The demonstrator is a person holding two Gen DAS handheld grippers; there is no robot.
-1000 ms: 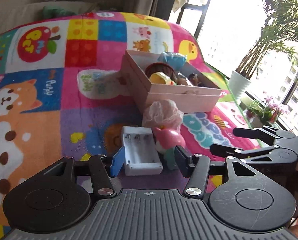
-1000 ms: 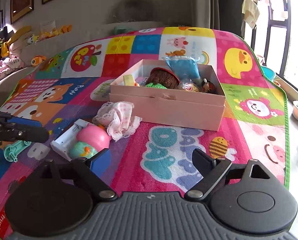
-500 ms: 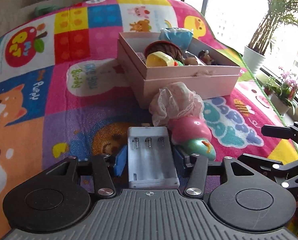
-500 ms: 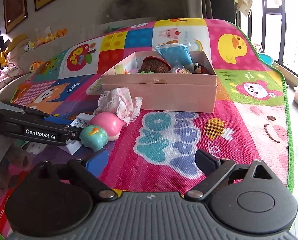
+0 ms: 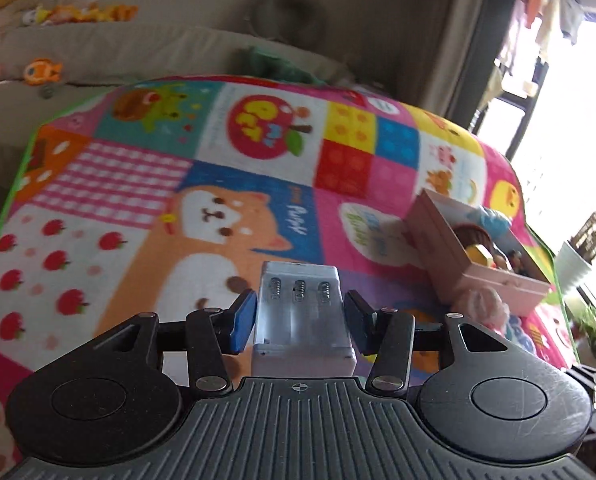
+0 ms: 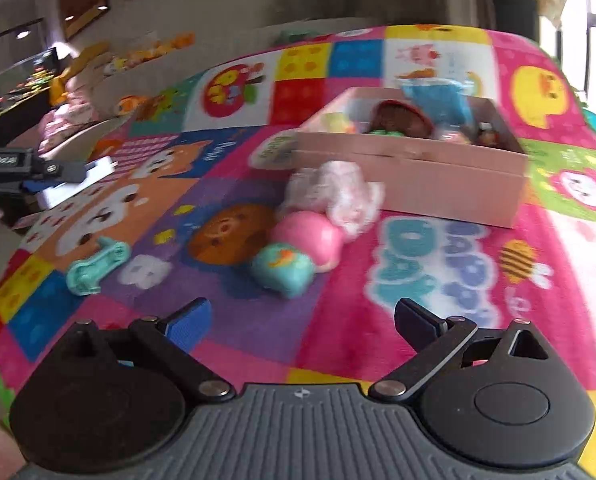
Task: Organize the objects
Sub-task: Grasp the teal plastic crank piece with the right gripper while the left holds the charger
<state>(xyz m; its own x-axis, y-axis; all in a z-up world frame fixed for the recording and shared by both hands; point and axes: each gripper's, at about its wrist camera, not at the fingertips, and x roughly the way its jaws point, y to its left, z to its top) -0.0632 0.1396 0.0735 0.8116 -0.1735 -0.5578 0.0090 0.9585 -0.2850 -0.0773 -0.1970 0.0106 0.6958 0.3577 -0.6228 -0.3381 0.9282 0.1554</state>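
Left gripper [image 5: 300, 316]: closed on white battery holder [image 5: 302, 320], both pads pressed flat against its long sides; holder lifted clear of play mat [image 5: 137, 208], three spring contacts visible at its far end. Jaws just closing over the last moments, holder between them throughout. Seen again at far left edge of right wrist view as black arm carrying the white holder above the mat.

Right gripper [image 6: 302, 320]: wide open, nothing between the jaws, which have just been opening further. Hovering over near part of mat, over pink and purple squares.

Just beyond right gripper: pink and teal toy [image 6: 298, 252] lying on its side on the mat. Touching it on the far right: lacy pink-and-white cloth bundle [image 6: 338, 192], which rests against the near wall of pink cardboard box [image 6: 418, 184].

Box: open-topped, standing on the mat, far right of centre. Contents: brown round item, blue bag, small yellow and green pieces; finer detail blurred.

Left of the toy, well apart: teal plastic piece [image 6: 97, 266] lying flat on the mat.

Beyond the mat, far side: pale sofa edge with small soft toys, framed pictures on wall. Right side in left wrist view: bright window, white plant pot [image 5: 574, 268].
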